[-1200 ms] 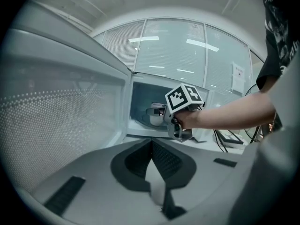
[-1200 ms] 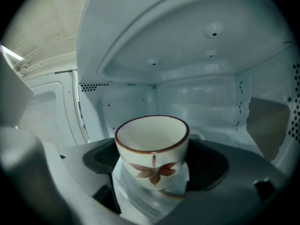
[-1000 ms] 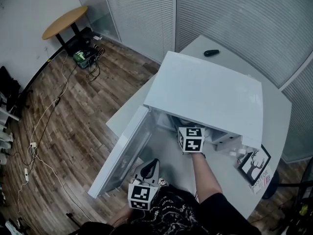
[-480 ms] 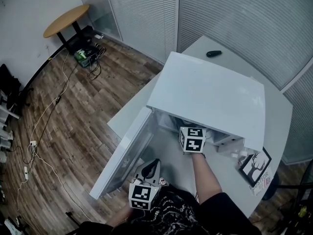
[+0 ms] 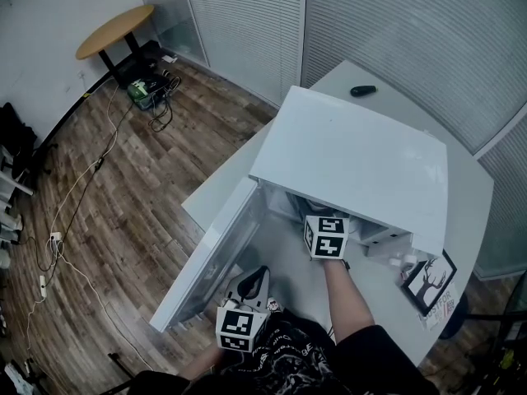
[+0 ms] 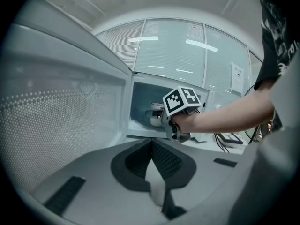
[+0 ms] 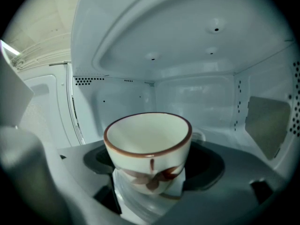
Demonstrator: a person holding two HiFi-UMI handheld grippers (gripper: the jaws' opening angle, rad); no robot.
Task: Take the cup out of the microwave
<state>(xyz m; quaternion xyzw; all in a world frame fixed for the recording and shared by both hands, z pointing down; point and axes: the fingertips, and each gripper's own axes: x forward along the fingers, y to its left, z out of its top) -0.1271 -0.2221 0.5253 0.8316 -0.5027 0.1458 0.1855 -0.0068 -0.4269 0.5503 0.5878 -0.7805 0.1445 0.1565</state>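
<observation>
Barely anything moved: right gripper (image 7: 149, 196) still inside the boxy white microwave (image 5: 354, 159), clamped on the brown-rimmed cream ceramic cup (image 7: 147, 139); left gripper (image 6: 152, 170) pinched closed, empty.

R gripper (image 7: 149, 193) jaws: head view shows only its marker cube; jaws run under the microwave (image 5: 354, 167) roof, out of sight.
cup (image 7: 147, 146): none in head view, roof covers it. In L gripper view it's tiny, half behind my R hand (image 6: 185, 122); pattern unreadable there.
cup foot: sunk btw my R jaws clamped either side; base edge not seen.
cup handle: just a curved bit behind bowl, right side; can't confirm.
L gripper (image 5: 256, 274): my hand on it hidden under cube & shirt.
black item (image 5: 362, 91) on table (image 5: 473, 196): too small to ID.
card (image 5: 428, 280): print too small to read.
my torso: cut by bottom edge.
</observation>
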